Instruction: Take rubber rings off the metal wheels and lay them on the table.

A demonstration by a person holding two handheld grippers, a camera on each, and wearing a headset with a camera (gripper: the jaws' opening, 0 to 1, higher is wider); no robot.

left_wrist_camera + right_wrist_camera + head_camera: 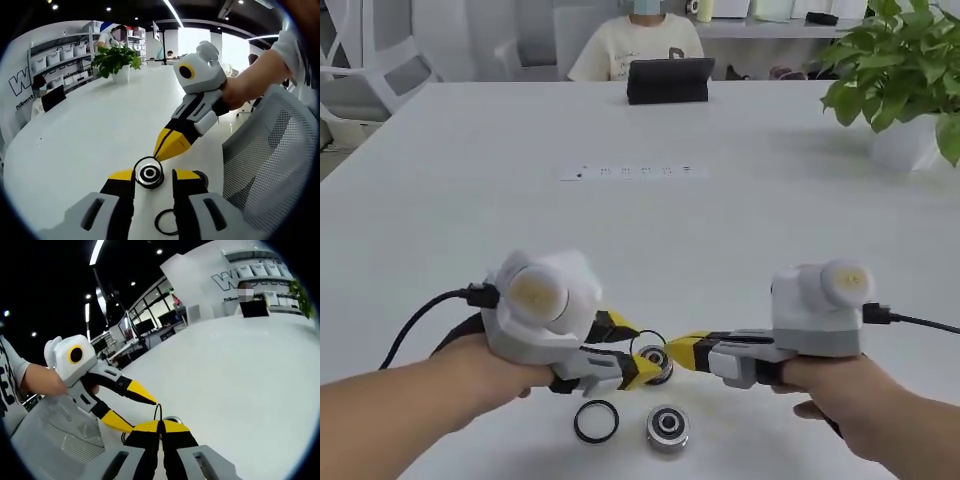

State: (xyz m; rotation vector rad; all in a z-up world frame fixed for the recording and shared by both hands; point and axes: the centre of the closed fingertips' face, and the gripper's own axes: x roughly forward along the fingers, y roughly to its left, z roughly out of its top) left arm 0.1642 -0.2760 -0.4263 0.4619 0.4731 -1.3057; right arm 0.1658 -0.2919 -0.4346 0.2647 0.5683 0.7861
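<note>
two grippers on one wheel
left gripper clamps the wheel; right gripper, pressed together, pinches its ring. loose ring at 7 o'clock, second wheel at 6.

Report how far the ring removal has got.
Done: one loose ring lies on the table, beside a resting wheel that looks already stripped. In hand: the left gripper clamps a second wheel while the right gripper, shut, pinches the stretched ring on it. Left: pull this ring free and lay it down.
</note>
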